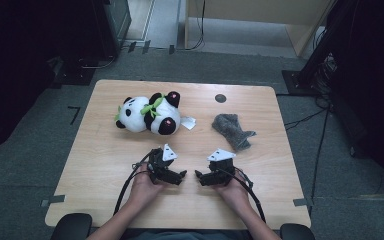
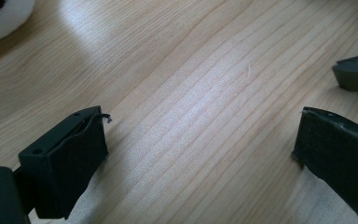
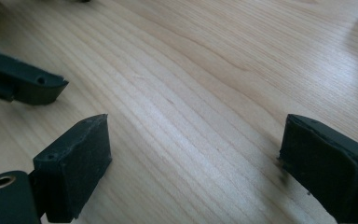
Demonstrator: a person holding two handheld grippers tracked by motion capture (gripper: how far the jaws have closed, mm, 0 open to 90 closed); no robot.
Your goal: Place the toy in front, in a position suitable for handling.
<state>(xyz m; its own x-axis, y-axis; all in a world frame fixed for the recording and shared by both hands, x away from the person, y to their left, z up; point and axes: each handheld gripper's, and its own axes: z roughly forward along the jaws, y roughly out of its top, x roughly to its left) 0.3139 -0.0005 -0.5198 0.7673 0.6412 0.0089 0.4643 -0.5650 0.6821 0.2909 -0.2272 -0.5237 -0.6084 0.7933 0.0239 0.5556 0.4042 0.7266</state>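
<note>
Resting low at the frame's bottom-center, we're keeping the left gripper [image 1: 182, 175] & right gripper [image 1: 198, 175] wide open w/ nothing between, tips facing, prob. readying for the panda plush [image 1: 147, 114] lying upper-left and grey cloth [image 1: 232, 130] center-right on the table [image 1: 105, 165].

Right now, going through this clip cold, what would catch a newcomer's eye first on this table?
The black-and-white plush panda with green leaves lies on its side toward the far left of the pale wooden table, a white tag at its right. To its right lies a crumpled grey woolly cloth. Nearer the person, the left gripper and right gripper face each other, jaws open and empty.
</note>
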